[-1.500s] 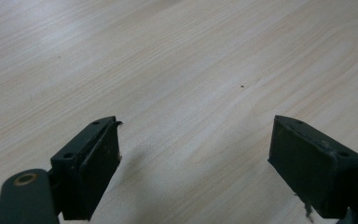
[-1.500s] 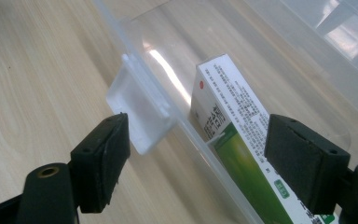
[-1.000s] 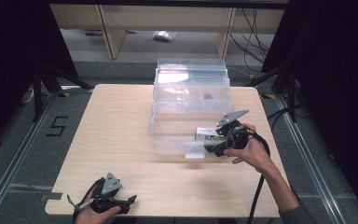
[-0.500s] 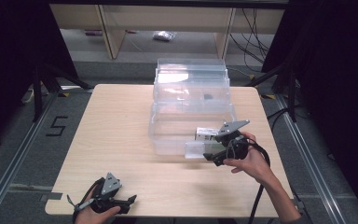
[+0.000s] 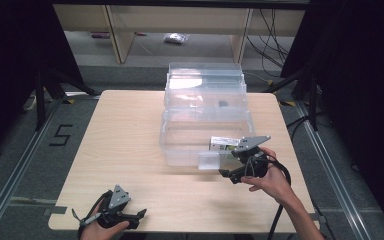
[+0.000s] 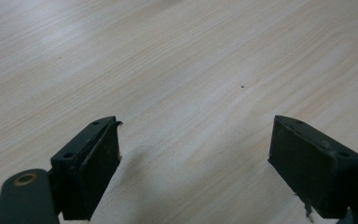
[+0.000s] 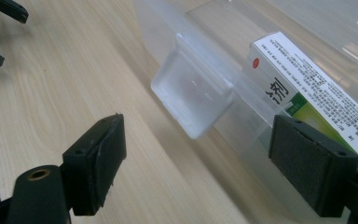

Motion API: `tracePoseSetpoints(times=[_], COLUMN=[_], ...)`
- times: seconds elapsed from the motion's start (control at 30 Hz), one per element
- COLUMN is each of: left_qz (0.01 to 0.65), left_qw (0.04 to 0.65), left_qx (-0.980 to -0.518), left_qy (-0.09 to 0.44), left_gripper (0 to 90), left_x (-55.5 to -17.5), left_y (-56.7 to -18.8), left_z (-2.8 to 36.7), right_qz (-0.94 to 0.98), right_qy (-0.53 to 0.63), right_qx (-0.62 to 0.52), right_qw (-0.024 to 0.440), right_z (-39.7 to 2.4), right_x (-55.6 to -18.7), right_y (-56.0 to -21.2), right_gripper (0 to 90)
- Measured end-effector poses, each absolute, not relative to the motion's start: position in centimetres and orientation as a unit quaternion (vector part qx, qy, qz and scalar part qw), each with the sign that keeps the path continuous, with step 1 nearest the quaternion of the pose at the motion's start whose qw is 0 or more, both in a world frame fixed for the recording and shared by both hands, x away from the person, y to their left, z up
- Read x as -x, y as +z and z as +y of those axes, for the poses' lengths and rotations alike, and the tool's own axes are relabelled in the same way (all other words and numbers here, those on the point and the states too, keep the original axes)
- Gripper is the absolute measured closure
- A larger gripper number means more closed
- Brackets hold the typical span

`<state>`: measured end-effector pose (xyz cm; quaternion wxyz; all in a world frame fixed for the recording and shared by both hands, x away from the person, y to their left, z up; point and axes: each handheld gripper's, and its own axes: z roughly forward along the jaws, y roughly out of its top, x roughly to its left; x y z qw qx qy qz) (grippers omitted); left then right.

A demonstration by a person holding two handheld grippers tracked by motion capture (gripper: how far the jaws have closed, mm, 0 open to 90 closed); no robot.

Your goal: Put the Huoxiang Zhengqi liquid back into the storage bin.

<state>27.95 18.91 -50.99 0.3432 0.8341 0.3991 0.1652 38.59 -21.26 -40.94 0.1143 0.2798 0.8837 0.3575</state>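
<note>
A clear plastic bin (image 5: pixel 180 150) with its lid folded back stands on the wooden table (image 5: pixel 125 135). A white and green medicine box (image 5: pixel 223 144) lies inside its near right corner; it shows through the wall as the medicine box (image 7: pixel 317 100). My right gripper (image 5: pixel 228 173) is open just outside the bin's near wall, and nothing is between the jaws of the right gripper (image 7: pixel 196 140). The bin's clear latch tab (image 7: pixel 193 95) hangs ahead of them. My left gripper (image 5: pixel 139 216) rests open at the table's near left edge, and the left gripper (image 6: pixel 196 135) looks over bare wood.
A small dark item (image 5: pixel 223 104) lies in the bin's rear section. Wooden shelving (image 5: pixel 180 20) stands beyond the table, with a bagged item (image 5: pixel 175 37) on the floor. A cable (image 5: pixel 280 210) trails from the right gripper. Far off, the left gripper (image 7: pixel 0 32) appears in the right gripper view.
My right gripper has drawn back from the bin's near right corner toward the person and dropped lower. The medicine box and the left gripper have stayed put.
</note>
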Motion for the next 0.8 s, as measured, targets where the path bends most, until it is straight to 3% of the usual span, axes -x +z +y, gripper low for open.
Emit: tracePoseSetpoints(times=[0.8], left_qz=[0.395], left_qw=[0.339], left_qx=[-0.837], left_qy=[0.167], left_gripper=[15.6], left_x=[-28.0], left_y=[-50.9], left_z=[19.0], right_qz=[0.869], right_qy=[0.376], right_qx=[-0.304], right_qw=[0.109], right_z=[-23.0], right_x=[-35.5], right_y=[-43.5], right_gripper=[18.6])
